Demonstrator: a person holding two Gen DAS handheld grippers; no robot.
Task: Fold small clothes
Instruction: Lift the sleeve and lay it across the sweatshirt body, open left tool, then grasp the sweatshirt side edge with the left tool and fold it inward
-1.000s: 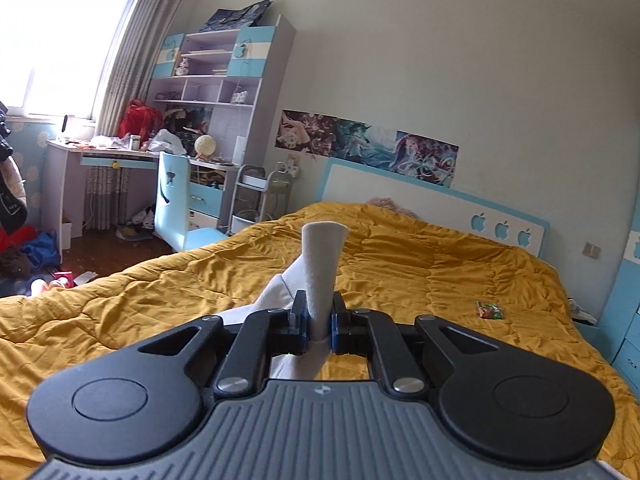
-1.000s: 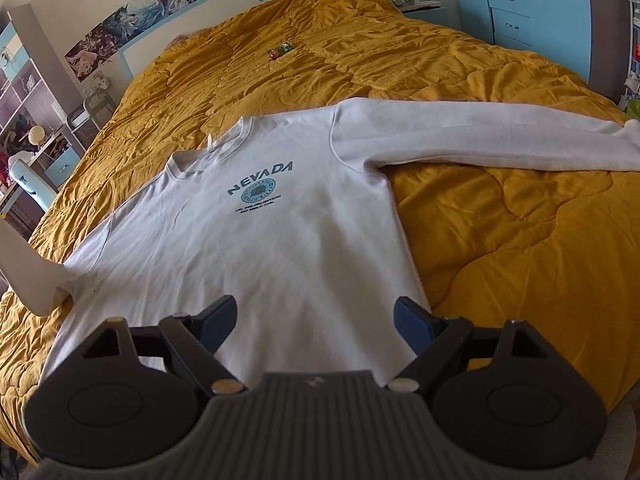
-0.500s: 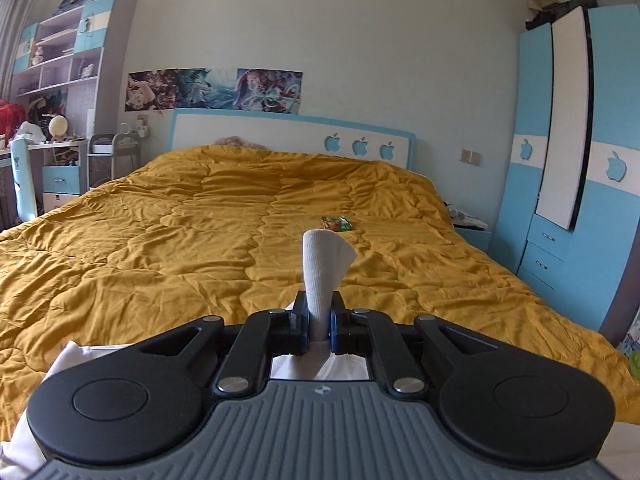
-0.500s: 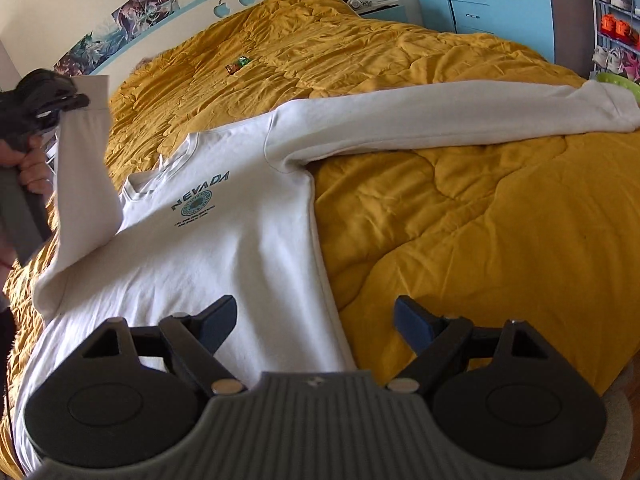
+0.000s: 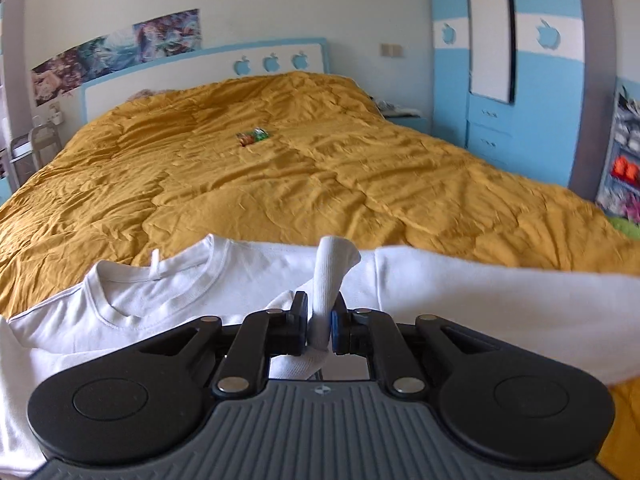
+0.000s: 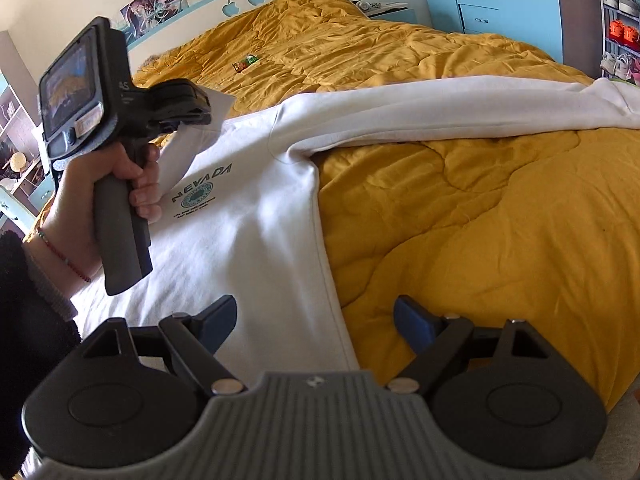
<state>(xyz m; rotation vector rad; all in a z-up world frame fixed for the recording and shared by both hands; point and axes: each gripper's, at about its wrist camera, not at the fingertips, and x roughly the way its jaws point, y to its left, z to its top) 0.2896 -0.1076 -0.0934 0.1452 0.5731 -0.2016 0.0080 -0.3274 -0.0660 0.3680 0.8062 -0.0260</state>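
Note:
A white long-sleeved sweatshirt (image 6: 256, 240) with a "NEVADA" print lies face up on the yellow quilt (image 6: 480, 220). My left gripper (image 5: 320, 312) pinches the cuff (image 5: 332, 264) of one sleeve, which stands up between the pads; its jaws are opening slightly. In the right wrist view a hand (image 6: 92, 184) holds that left gripper (image 6: 192, 108) above the shirt's chest, with the sleeve folded across. The other sleeve (image 6: 440, 108) lies stretched out to the right. My right gripper (image 6: 316, 320) hangs open over the shirt's lower side edge, holding nothing.
A small green and red packet (image 5: 253, 137) lies on the quilt towards the headboard (image 5: 200, 68). A blue wardrobe (image 5: 520, 80) stands at the right of the bed. Shelves with shoes (image 6: 618, 32) are at the far right.
The left gripper swung from the shirt's left side across and down over its chest, bringing the sleeve cuff along. The right gripper sank slightly and stayed open.

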